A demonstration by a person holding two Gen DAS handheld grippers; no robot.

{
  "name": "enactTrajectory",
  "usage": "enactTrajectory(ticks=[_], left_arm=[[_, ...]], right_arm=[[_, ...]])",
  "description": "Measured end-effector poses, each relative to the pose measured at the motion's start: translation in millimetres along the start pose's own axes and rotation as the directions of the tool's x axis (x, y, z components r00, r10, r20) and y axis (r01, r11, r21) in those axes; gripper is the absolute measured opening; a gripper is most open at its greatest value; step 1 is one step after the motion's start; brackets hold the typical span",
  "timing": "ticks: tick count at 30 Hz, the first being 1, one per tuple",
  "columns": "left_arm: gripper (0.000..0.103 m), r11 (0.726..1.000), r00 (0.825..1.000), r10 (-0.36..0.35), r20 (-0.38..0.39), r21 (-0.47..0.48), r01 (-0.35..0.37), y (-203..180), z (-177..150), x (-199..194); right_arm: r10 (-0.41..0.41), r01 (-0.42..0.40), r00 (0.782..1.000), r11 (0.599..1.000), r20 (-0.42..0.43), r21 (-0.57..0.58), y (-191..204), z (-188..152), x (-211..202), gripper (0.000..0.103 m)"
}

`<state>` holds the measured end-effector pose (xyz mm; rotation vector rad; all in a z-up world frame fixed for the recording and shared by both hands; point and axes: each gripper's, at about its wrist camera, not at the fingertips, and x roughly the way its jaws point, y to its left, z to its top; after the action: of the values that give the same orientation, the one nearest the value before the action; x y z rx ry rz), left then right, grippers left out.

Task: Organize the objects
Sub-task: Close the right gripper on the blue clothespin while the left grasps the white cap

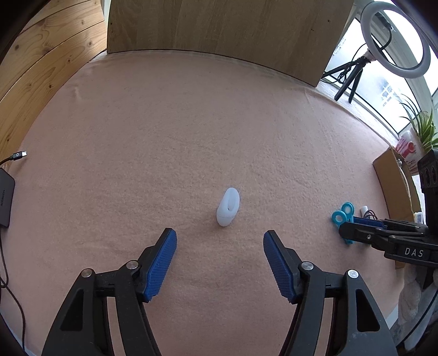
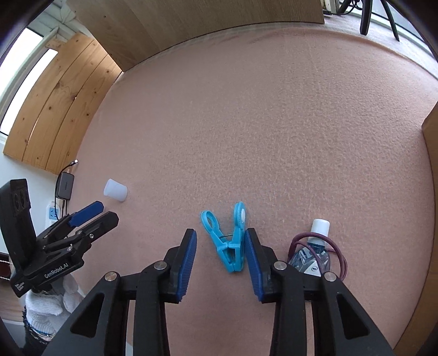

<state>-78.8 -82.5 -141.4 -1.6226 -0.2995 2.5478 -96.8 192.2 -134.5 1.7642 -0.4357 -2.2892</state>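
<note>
A pink felt mat spreads ahead of both grippers, with a wooden board standing at its far edge. The left gripper hangs with its jaws apart and nothing between them — a small white cup lies on its side just beyond the fingertips. The right gripper has its jaws around a blue clothespin — the right pad touches it, the left stands clear — and a small bottle looped by a purple hair tie lies just to its right.

one white cup, one blue clothespin, one small bottle, one ring light
</note>
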Motion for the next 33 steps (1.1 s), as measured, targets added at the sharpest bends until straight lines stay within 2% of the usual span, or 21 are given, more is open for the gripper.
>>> enactTrajectory(ticks=[5,12,17,22,33], left_arm=[[0.057,1.0,1.0,0.007,0.009,0.028,-0.007,-7,9,8],[0.039,0.998,1.0,-0.006,0.004,0.056,0.006,-16,17,16],[0.018,0.998,1.0,-0.014,0.004,0.057,0.013,-17,20,19],[0.012,0.999,1.0,-0.023,0.005,0.045,0.023,-14,19,18],[0.011,0.997,0.997,-0.072,0.035,0.037,0.071,-28,15,-4]], right_arm=[[-0.067,0.069,0.997,0.996,0.034,-0.048,7,-6,0,0.025],[-0.088,0.091,0.995,0.994,0.057,-0.064,6,-8,-1,0.021],[-0.117,0.123,0.991,0.988,0.071,-0.091,11,-10,-1,0.021],[-0.122,0.129,0.99,0.987,0.076,-0.096,12,-10,-1,0.021],[-0.086,0.095,0.989,0.993,0.12,-0.071,6,-16,-23,0.021]])
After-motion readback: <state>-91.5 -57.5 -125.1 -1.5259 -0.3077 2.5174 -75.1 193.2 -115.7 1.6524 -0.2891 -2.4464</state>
